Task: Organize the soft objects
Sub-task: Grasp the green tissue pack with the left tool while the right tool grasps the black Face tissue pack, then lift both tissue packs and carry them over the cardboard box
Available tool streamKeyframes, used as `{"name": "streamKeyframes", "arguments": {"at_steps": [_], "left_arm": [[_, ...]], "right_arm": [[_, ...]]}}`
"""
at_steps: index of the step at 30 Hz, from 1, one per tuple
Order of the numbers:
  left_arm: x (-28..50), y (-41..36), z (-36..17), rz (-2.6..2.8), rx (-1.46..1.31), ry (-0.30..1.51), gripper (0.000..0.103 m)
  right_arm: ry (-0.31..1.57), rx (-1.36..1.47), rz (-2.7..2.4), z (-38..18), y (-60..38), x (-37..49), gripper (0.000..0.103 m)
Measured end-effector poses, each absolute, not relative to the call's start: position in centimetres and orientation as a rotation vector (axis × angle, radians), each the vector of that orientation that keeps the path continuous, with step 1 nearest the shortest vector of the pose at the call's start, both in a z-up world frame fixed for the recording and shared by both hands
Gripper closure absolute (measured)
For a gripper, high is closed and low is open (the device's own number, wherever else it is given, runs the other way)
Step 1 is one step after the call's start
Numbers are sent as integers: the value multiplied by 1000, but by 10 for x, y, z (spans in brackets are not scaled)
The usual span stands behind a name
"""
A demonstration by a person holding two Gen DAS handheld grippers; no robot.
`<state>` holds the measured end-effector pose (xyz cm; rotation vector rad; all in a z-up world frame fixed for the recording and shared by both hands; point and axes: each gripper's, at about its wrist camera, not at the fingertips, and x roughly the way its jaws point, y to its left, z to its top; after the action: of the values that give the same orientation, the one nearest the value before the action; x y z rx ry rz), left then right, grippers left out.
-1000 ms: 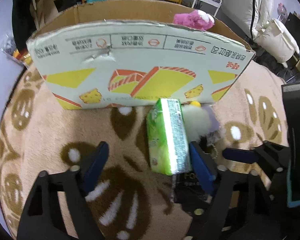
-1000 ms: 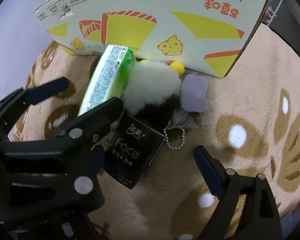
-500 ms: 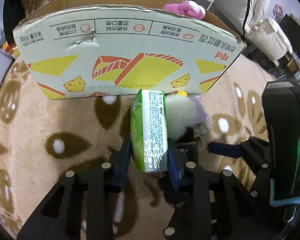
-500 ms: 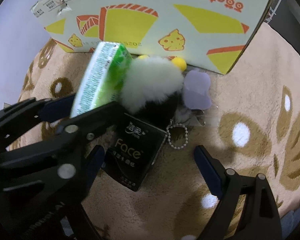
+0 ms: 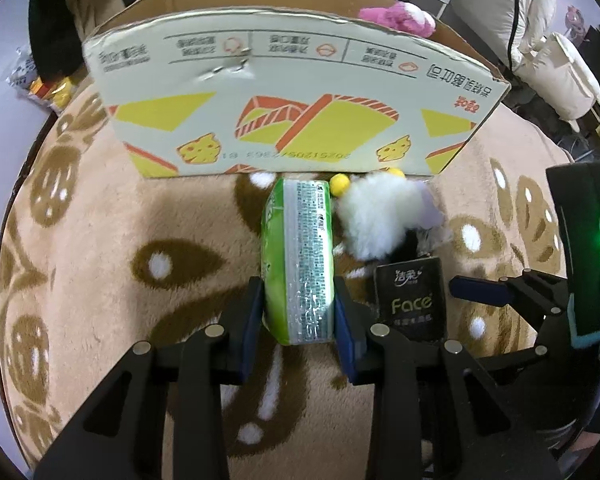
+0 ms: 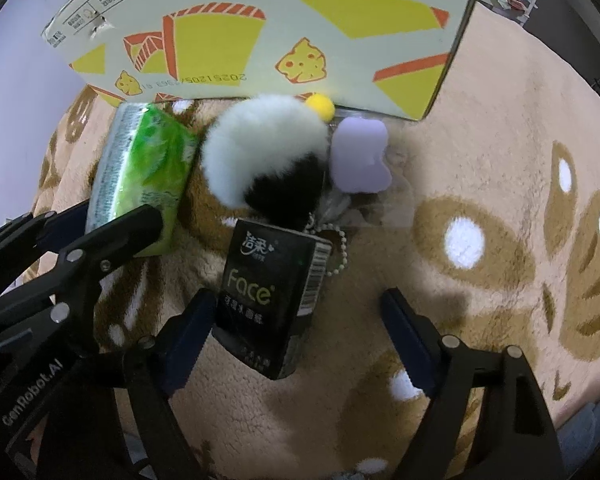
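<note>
The left claw [image 5: 299, 312] has just closed on the green tissue pack [image 5: 300, 256]; the right claw [image 6: 296, 312], closing, straddles the black tissue pack [image 6: 272, 292] (not yet pinched).

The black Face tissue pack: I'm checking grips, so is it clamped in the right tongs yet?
Not yet. The black Face tissue pack lies between the right tongs, which have just been closing; a clear gap remains on one side.

I see even, soft indoor light from above. Faint shadows fall on the rug [image 5: 100, 280] below the box [image 5: 292, 92]. Both views bend hard toward black rounded corners. The centre is sharp; the right wrist view blurs slightly at upper edges.
</note>
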<state>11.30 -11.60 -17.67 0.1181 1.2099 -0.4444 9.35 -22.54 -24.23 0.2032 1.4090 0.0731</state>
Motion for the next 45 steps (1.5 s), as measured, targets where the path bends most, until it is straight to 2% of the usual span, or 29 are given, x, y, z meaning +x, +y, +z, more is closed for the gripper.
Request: {"name": "streamKeyframes", "arguments": {"at_steps": [4,8,10,11,21,31,45], "left_arm": [[111,-106,-177,-430,110,1204,71],[108,-97,-175,-414,116,1193,71],[107,-95,-174,-408,121,1189,71],[106,-93,-173,-404,125,1189,71],[98,-92,-171,-381,147,1188,72],[88,-90,-154,-357,201,1097,72],[62,-78,-59,-299,208,649,72]], "right_arm": [[1410,209,74,-241,-229,91,30],[1397,193,75,-235,-233,87,51],[1388,203,76,-233,-233,85,58],[1384,219,81,-230,-238,82,66],[1337,300,66,-212,-266,71,68],[1020,301,16,-147,-283,50,71],[719,366,30,-97,-279,37,72]]}}
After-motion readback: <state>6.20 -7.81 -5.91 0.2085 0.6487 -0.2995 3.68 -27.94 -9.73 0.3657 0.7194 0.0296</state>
